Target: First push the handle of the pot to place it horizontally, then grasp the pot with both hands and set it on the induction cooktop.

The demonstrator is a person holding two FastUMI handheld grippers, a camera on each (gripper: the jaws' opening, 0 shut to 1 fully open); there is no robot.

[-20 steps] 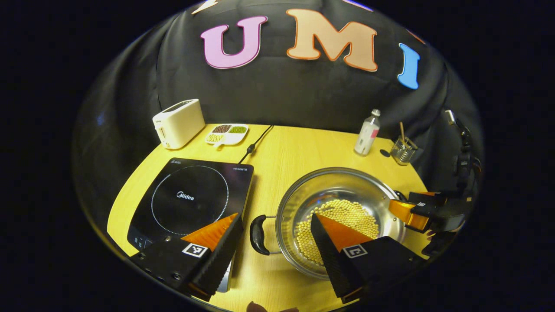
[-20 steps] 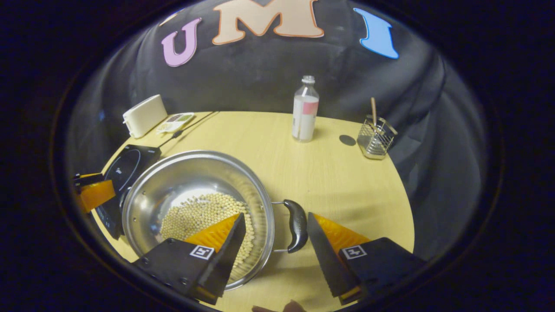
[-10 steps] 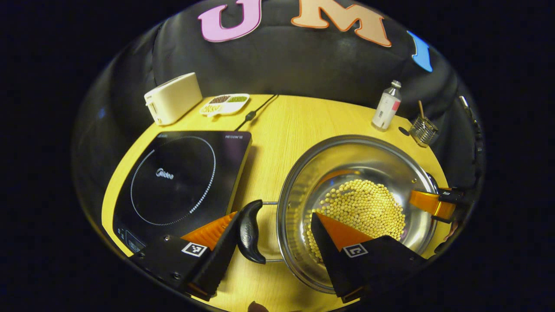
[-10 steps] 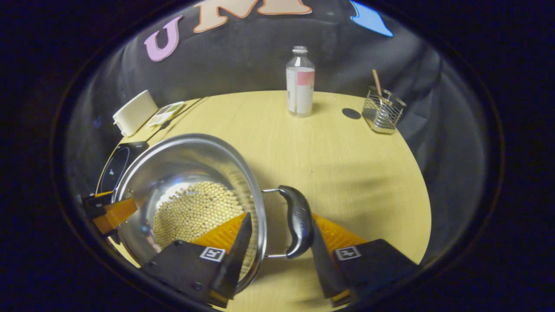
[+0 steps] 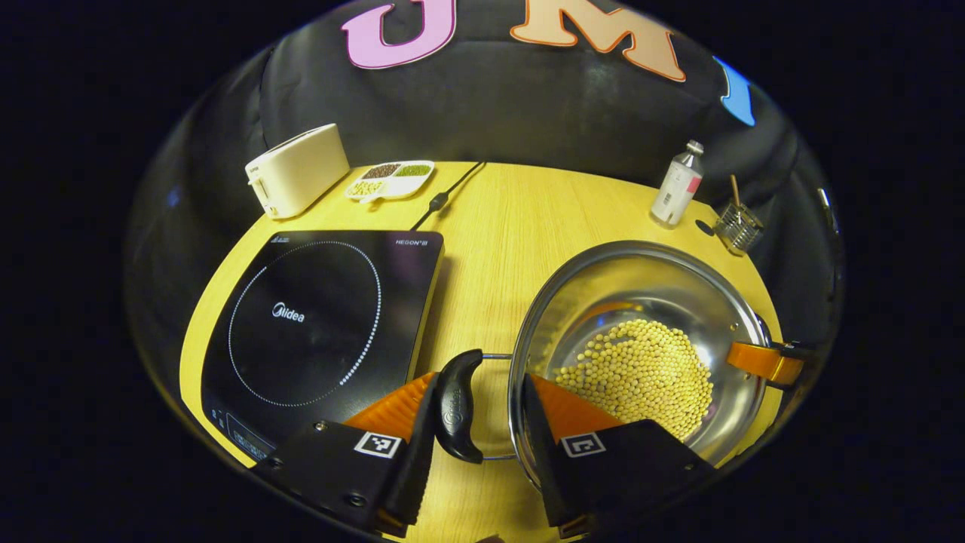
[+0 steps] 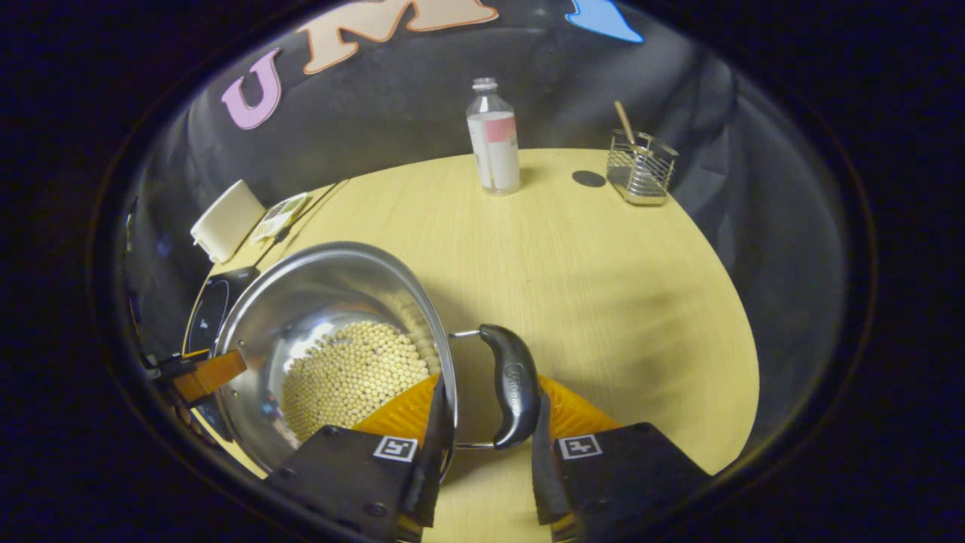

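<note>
**Both handles taken, lift to the cooktop next**

The left gripper (image 5: 480,381) was closed on the pot (image 5: 641,279). One finger lay against the outer face of the left handle (image 5: 457,407) and the other sat just inside the pot wall, so handle and rim were pinched together between the jaws. The right gripper (image 6: 488,381) held the opposite side the same way, with its outer finger on the right handle (image 6: 513,392) and its inner finger inside the rim. How hard either pair pressed could not be told.

Both handles stuck out level from the wall, so the pushing step looked finished and the two-handed grasp looked made. The pot sat on the table (image 5: 490,226) between the two grippers, with a bed of pale beans (image 5: 641,373) loose in its bottom.

The next move would be to raise both sides together and carry the pot sideways. The induction cooktop (image 5: 317,317) lay just outboard of the left jaws, with its near edge close beside the left handle. That edge stood a little above the table, so the pot base would need to clear it before crossing. Uneven lifting would likely send the beans sliding to one side.

The cooktop surface was bare, and the strip of table between it and the pot was open. Ahead of the left jaws and well apart from them stood a toaster (image 5: 298,170), a divided dish (image 5: 390,179) and a cord (image 5: 445,196). Far ahead of the right jaws were a bottle (image 6: 494,136) and a wire holder (image 6: 639,170). The table's front edge ran close under both grippers, leaving little room to draw back.
</note>
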